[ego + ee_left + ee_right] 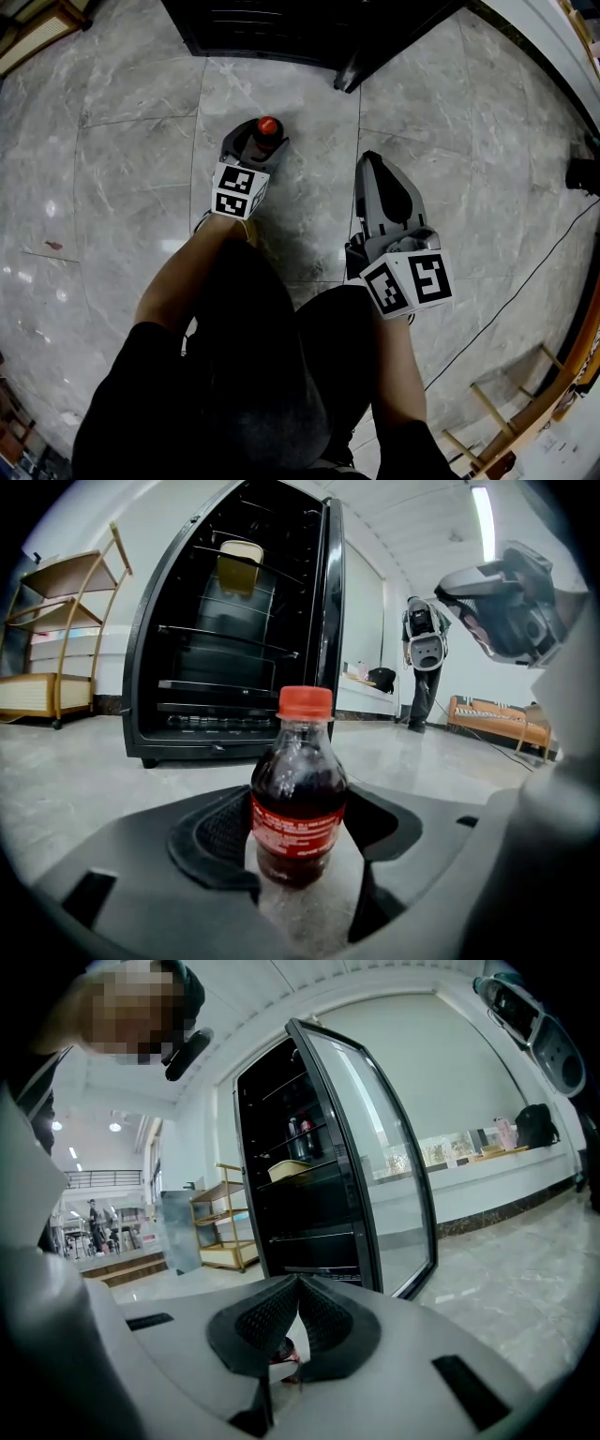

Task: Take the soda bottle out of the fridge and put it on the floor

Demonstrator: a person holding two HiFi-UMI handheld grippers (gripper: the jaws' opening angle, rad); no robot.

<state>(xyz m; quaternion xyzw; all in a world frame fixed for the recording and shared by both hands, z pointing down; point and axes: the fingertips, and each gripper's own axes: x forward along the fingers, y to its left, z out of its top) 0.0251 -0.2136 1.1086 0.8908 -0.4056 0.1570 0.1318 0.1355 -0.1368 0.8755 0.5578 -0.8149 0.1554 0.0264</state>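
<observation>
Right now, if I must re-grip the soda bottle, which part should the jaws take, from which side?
Take the soda bottle across its straight labelled body, below the tapering shoulder and red cap, coming in from the side, as the left gripper holds it. It stands upright, so a sideways grip should keep it steady.

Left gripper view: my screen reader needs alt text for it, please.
The left gripper grips an upright soda bottle, red-capped, between its jaws. Behind it, a black fridge stands open on the pale marble floor.
</observation>
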